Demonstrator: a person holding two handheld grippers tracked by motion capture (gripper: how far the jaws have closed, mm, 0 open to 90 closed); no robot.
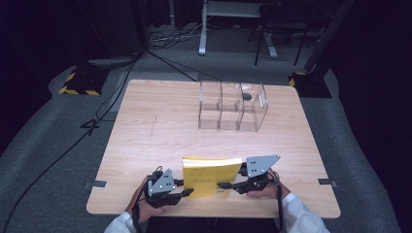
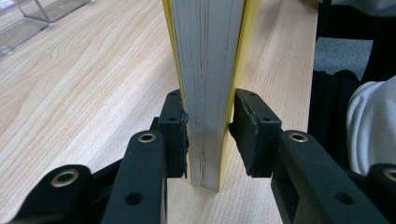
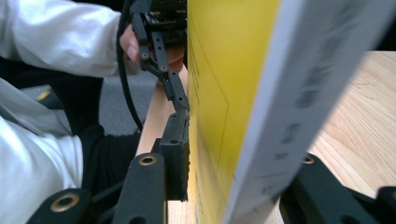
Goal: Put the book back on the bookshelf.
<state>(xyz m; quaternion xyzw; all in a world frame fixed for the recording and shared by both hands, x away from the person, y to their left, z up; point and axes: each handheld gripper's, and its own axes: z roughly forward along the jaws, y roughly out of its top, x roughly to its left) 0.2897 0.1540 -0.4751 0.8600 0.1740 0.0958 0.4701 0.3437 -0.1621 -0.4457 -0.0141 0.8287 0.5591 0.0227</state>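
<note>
Black jaws of the left gripper (image 2: 208,135) clamp the page edge of a yellow book (image 2: 210,70), pads pressing both covers. Opposite, the right gripper (image 3: 224,186) grips the spine end, one pad flat against the cover. Between them the book (image 1: 212,175) stands upright near the table's (image 1: 145,126) front edge. Farther back sits a clear, three-compartment organizer (image 1: 232,106).
</note>
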